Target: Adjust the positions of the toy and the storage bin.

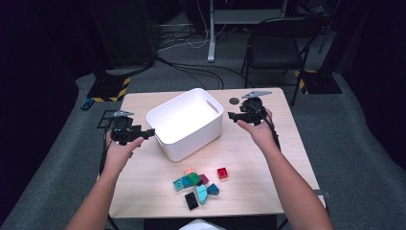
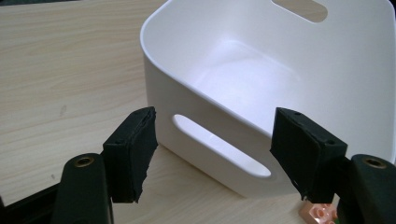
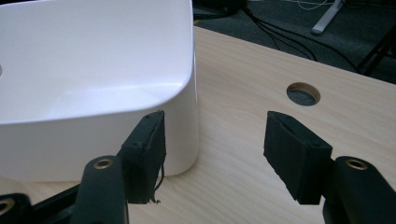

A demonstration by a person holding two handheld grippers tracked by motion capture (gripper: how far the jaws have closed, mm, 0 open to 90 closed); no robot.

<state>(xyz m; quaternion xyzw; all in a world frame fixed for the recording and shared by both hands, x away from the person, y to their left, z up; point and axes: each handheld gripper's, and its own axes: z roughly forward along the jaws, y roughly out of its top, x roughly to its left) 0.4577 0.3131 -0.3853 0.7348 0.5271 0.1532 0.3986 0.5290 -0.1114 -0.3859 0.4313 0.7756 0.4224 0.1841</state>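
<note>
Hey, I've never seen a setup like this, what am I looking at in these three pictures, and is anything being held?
A person sits at a wooden table with a hand-held two-jaw tool in each hand: the left gripper and the right gripper. One picture is taken from above the person, looking down on the table. The other two come from small cameras riding on each gripper, looking out between its black pads. Between the grippers stands an empty white bin with handle slots. Nearer the person lies a small pile of coloured toy bricks, with a red brick slightly apart. Both grippers are open and hold nothing; each is beside the bin.
</note>
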